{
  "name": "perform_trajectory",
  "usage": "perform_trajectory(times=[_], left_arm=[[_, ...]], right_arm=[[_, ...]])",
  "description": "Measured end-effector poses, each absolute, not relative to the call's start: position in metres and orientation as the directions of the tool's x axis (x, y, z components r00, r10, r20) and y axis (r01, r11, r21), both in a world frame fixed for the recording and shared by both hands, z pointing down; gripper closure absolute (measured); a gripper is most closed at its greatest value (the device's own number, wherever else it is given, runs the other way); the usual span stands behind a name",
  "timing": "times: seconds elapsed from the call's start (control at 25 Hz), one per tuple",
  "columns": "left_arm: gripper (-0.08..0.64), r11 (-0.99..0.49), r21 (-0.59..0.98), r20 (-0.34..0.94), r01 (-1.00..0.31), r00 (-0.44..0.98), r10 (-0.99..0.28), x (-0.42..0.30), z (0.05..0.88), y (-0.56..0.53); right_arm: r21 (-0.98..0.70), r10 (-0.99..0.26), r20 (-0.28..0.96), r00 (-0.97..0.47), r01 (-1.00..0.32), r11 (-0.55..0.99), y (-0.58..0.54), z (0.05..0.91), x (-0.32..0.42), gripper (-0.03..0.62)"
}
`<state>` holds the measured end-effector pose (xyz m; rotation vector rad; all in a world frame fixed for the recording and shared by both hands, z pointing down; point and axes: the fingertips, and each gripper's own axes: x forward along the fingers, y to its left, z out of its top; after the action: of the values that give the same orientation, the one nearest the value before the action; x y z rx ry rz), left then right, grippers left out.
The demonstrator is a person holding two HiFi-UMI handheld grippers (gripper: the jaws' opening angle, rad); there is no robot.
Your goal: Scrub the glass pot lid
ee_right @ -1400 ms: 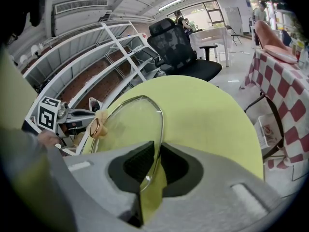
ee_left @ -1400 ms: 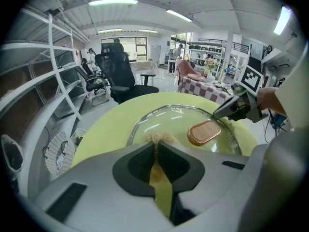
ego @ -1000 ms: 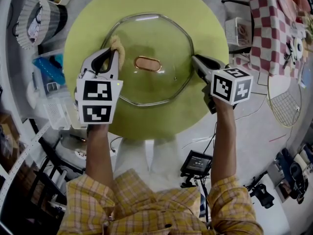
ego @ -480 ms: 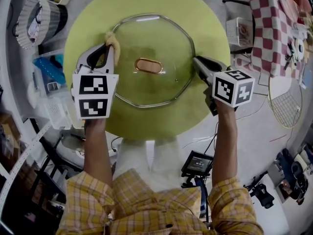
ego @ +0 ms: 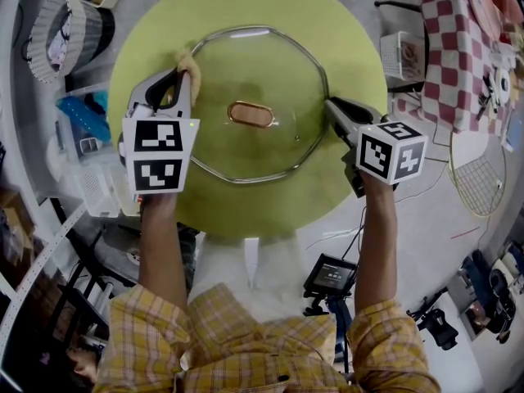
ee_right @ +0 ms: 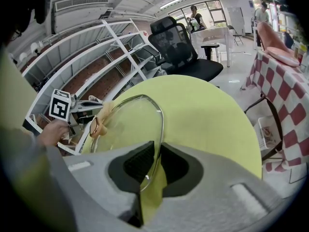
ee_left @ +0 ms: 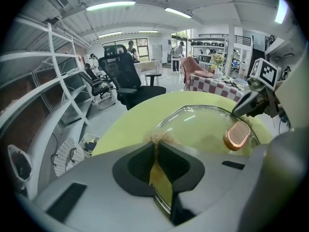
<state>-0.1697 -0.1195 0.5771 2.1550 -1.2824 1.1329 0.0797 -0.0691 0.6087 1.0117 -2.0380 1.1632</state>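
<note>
The left gripper (ego: 186, 79) has its jaws squeezed on a tan scrubber (ego: 187, 59) at the lid's (ego: 246, 60) left edge. The right gripper (ego: 330, 106) pinches the lid's right rim. The lid lies on the table (ego: 348, 31).

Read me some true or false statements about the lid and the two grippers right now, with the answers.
1. The right hand-held gripper grips the glass pot lid by its rim. True.
2. The left hand-held gripper is empty. False: its jaws pinch a tan scrub pad at the lid's edge.
3. The lid stands upright on its edge. False: it lies handle up on the yellow-green table.
4. The lid's handle is copper-coloured. True.
</note>
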Motion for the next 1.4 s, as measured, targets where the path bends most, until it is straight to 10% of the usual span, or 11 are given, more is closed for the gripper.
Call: perform_trajectory(times=[1.4], left_arm=[[0.532,-0.553,-0.027,0.786,-0.833,0.324,-0.526,-0.134,0.572,-0.128]], right_arm=[[-0.427,-0.321,0.783,-0.533,-0.835,0.346,-0.072,0.609,0.081,0.551]])
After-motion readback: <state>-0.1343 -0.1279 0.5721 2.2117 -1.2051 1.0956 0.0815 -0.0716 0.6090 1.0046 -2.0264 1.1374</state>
